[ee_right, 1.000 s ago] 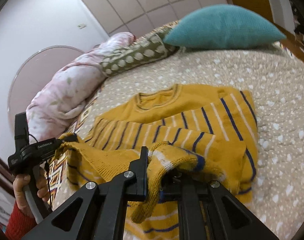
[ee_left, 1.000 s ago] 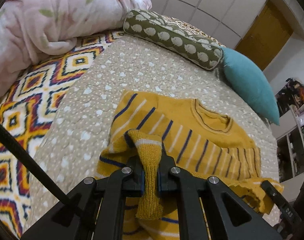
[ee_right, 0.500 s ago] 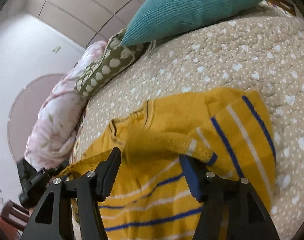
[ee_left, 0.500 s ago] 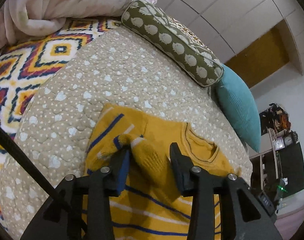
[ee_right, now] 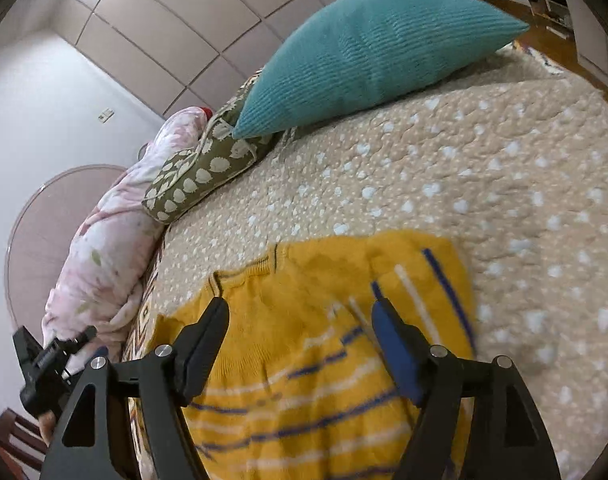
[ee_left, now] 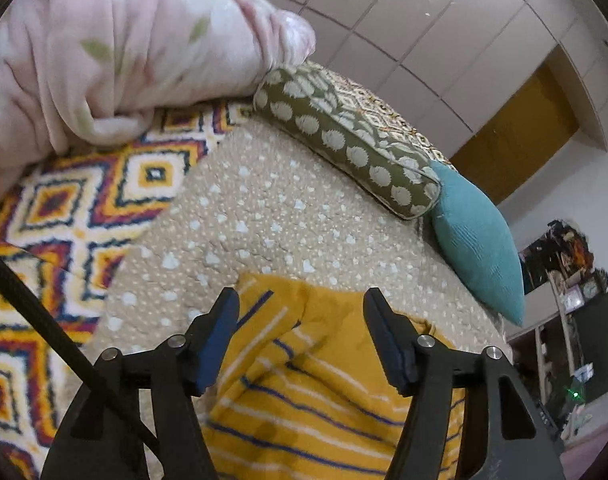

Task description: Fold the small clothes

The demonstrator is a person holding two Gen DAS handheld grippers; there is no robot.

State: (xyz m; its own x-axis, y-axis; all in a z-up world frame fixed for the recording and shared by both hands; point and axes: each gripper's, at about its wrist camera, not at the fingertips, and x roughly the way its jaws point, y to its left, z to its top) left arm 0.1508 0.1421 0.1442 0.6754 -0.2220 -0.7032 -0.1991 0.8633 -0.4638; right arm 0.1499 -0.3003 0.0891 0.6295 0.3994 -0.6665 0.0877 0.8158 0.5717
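Observation:
A small mustard-yellow sweater (ee_left: pixel 324 380) with blue and white stripes lies folded over on the beige dotted quilt (ee_left: pixel 264 220). My left gripper (ee_left: pixel 300 304) hovers over the sweater's left side with its jaws opening, and nothing is pinched between its fingers. The same sweater (ee_right: pixel 304 360) shows its neckline at the far edge in the right wrist view. My right gripper (ee_right: pixel 300 312) hangs over it, jaws opening, with only the lying fabric seen through the gap. The left gripper (ee_right: pixel 48 360) also appears at the lower left of the right wrist view.
An olive bolster with pale spots (ee_left: pixel 344 140) and a teal cushion (ee_left: pixel 476 240) lie along the far edge of the bed. A pink floral duvet (ee_left: pixel 104 48) is heaped at the left over a bright diamond-patterned blanket (ee_left: pixel 64 220). A wardrobe wall stands behind.
Both grippers were shut on the sweater's edge a second ago. They have let it go, opened wide and drawn back, and the released edge now lies flat on the sweater.

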